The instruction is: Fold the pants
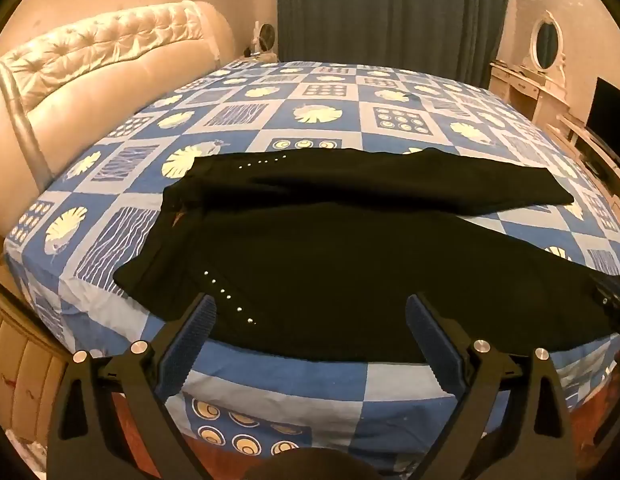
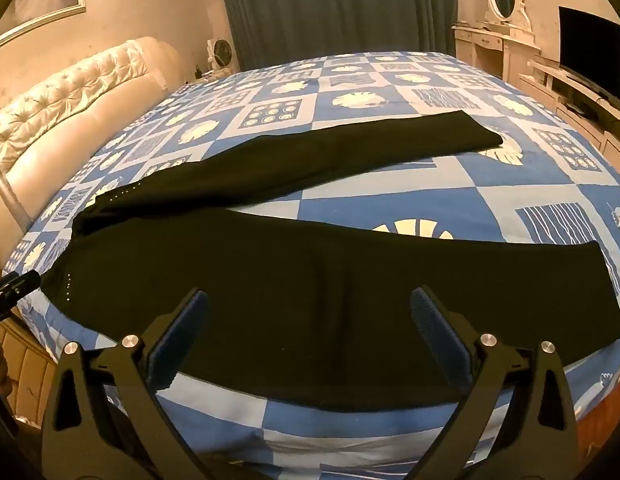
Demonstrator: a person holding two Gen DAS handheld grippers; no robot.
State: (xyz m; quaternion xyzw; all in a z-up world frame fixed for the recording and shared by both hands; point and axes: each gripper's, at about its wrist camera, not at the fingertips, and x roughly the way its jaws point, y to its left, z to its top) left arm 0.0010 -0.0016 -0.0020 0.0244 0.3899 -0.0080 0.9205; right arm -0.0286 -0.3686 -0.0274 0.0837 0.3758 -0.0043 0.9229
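Two grippers, left gripper (image 1: 310,312) and right gripper (image 2: 310,308), and we have both sets of jaws spread wide, gripping nothing, above the near edge of the black pants (image 1: 350,272). Pants lie flat on the bed (image 1: 310,92), waist toward the headboard (image 1: 89,64), legs splayed apart in a V over the blue patterned sheet.

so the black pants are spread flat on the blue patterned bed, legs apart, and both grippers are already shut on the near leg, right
Not quite. Both wrist views show the left gripper and right gripper open, holding nothing. The rest stands: the black pants lie spread flat on the blue patterned bed, legs apart.
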